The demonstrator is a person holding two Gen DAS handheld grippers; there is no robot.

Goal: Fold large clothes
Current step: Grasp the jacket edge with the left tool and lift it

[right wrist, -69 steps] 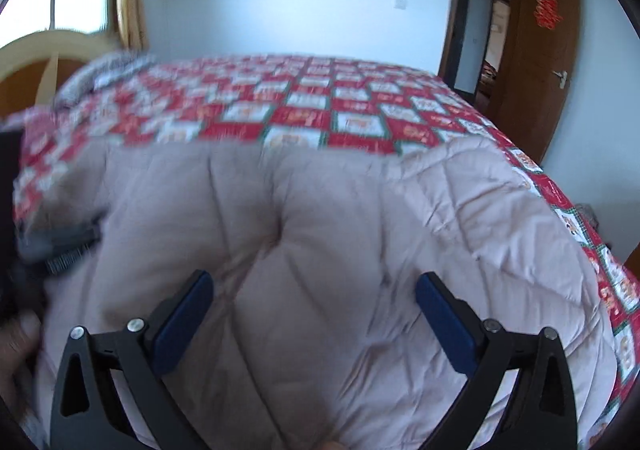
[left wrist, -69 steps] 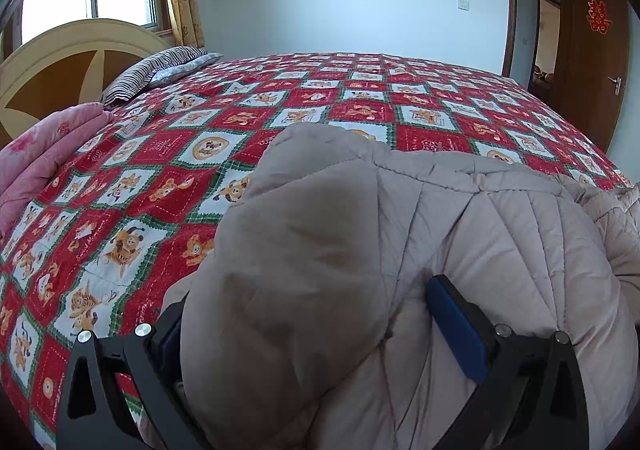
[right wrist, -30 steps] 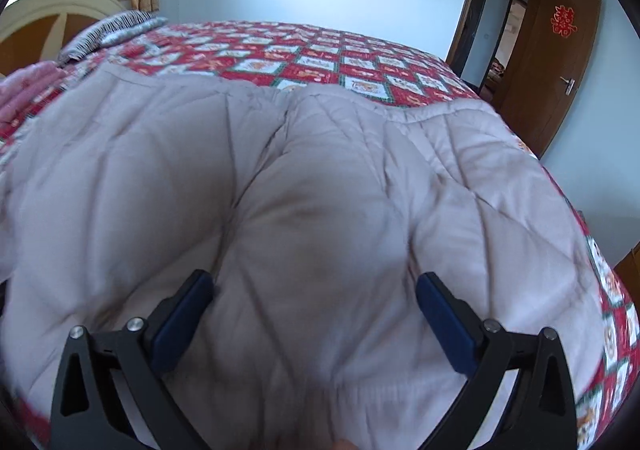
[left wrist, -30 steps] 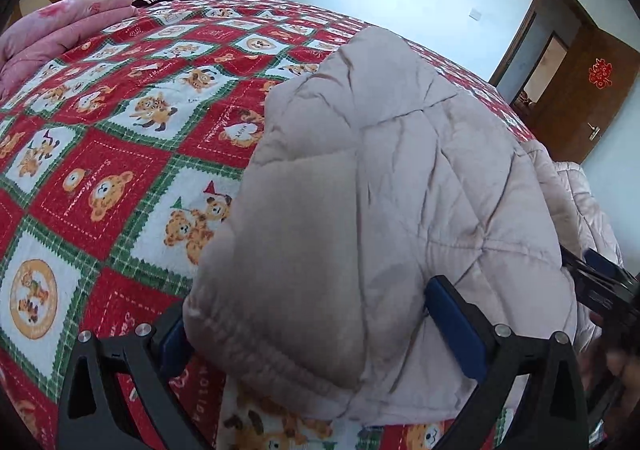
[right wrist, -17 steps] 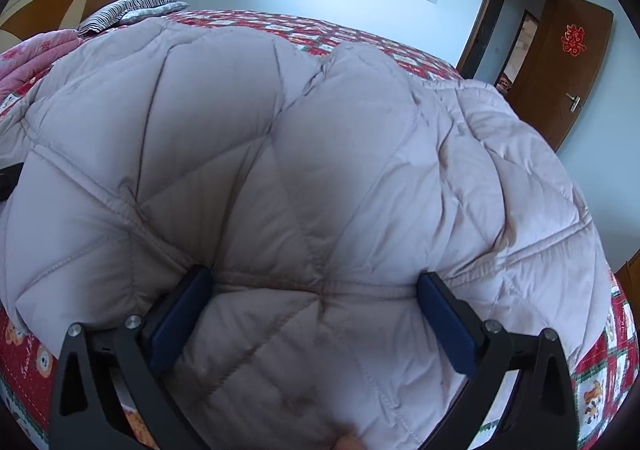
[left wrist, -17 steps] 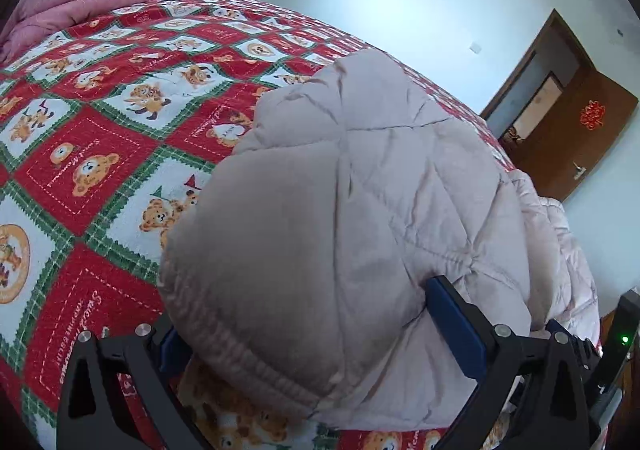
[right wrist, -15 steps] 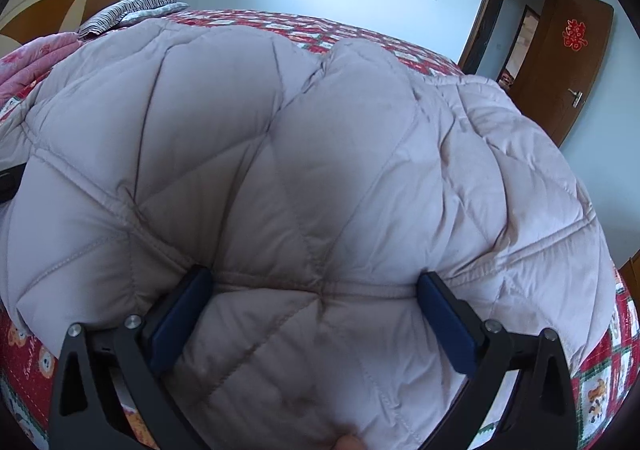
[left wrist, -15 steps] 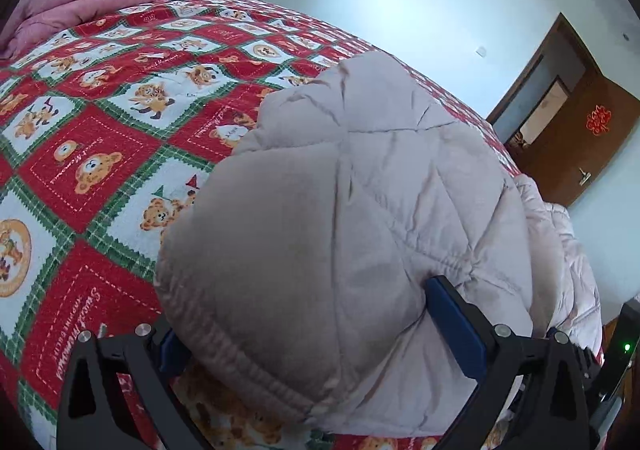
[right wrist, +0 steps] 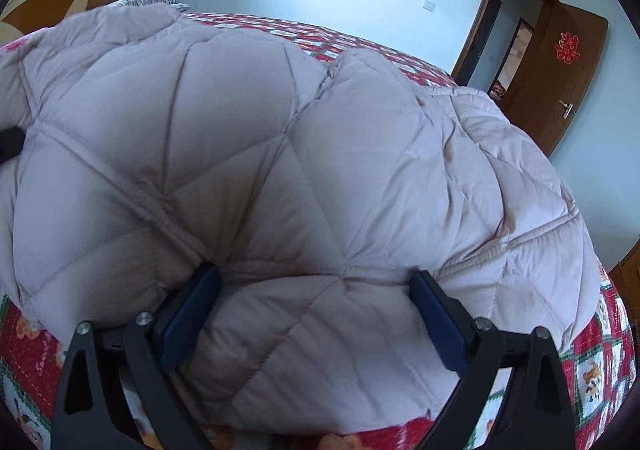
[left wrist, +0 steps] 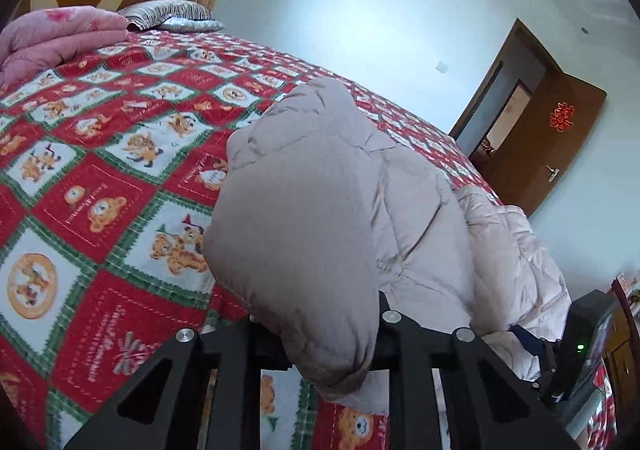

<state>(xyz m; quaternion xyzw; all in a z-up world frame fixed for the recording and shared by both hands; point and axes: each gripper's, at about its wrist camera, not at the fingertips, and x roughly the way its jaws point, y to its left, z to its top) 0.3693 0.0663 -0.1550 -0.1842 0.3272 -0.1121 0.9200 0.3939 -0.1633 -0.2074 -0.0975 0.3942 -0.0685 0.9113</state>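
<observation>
Fold under way: my left tongs [left wrist: 320,334], jaws just closed, pinch the near end of the padded coat [left wrist: 340,186] lying on the bed [left wrist: 100,178]. My right tongs [right wrist: 316,314], slightly narrowing, straddle its quilted bulk. Final tidying remains.

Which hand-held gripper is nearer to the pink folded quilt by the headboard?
Left. The left hand-held gripper, clamped on the jacket, is nearer the pink quilt; the right hand-held gripper is farther.
</observation>
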